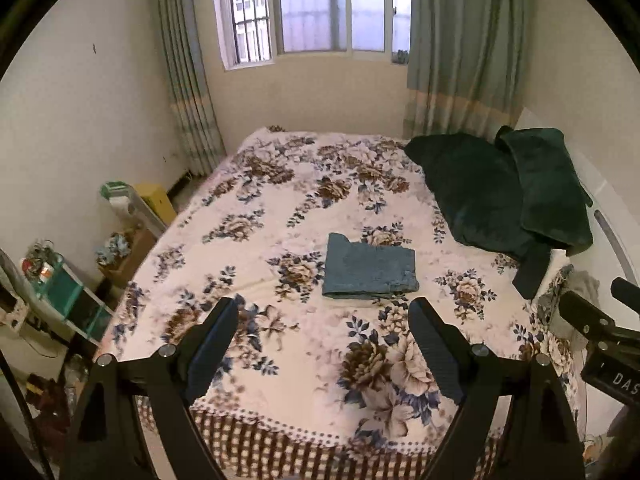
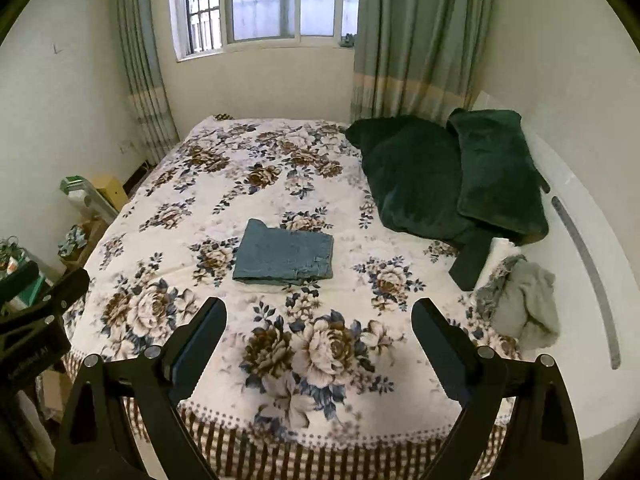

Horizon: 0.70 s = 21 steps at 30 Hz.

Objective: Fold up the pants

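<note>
Two claws spread wide, left claw, right claw, folded pants on bed, "DAS" label

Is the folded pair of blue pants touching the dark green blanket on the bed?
Apart. In the right wrist view, a strip of floral bedspread shows plainly between the blue pants and the dark green blanket. The left wrist view shows the same gap.

A white bedspread printed with brown and blue flowers is spread over the bed. Two dark green plush pillows are propped, overlapping, at its right side. A crumpled grey cloth, possibly a garment, is seen beside them. Grey-green curtains flank a barred window.
</note>
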### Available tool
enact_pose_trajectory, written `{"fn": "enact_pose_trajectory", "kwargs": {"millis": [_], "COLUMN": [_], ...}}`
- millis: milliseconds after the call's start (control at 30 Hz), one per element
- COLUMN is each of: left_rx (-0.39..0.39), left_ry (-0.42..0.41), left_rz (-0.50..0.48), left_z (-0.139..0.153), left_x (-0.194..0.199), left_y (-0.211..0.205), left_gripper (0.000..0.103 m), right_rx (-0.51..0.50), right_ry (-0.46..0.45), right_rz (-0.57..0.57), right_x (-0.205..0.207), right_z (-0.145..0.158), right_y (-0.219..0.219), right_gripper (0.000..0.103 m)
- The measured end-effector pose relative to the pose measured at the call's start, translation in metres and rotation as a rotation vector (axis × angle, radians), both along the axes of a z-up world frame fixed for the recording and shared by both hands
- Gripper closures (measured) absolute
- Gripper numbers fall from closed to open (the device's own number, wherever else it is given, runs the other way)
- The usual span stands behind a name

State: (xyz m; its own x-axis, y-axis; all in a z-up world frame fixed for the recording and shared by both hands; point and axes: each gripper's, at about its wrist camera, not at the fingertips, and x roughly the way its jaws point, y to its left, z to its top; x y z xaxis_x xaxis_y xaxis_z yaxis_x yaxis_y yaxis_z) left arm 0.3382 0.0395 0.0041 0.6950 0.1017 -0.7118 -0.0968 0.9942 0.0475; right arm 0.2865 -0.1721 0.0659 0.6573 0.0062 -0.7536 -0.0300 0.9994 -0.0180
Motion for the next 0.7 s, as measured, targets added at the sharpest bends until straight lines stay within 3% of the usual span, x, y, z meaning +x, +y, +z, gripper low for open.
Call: {"fn": "enact_pose_trajectory", "kwargs": {"millis": [367,600,700], "left_rx": [-0.001,0.017,0.015], "left_ry": [-0.023,-0.073,-0.069], "left_rz": [-0.028,-0.025,-0.022], "left_z": [0.045,0.052,0.047], "left_x": [-0.065,-0.077,-0.072], "left_y": [0.003,0.000,-0.001], "left_gripper": [0.016,0.016,0.005], "right_rx": [0.018,0.036,0.036], "right_ry": [-0.030,-0.038,-0.053], "right_rz": [-0.007,-0.026,-0.027], "right_x": [-0.089,-0.096,-0.092], "right_z": [0.066,0.073,0.074], "right_y": [-0.001,-0.009,-0.012], "right_gripper": [0.007,0.007,0.007]}}
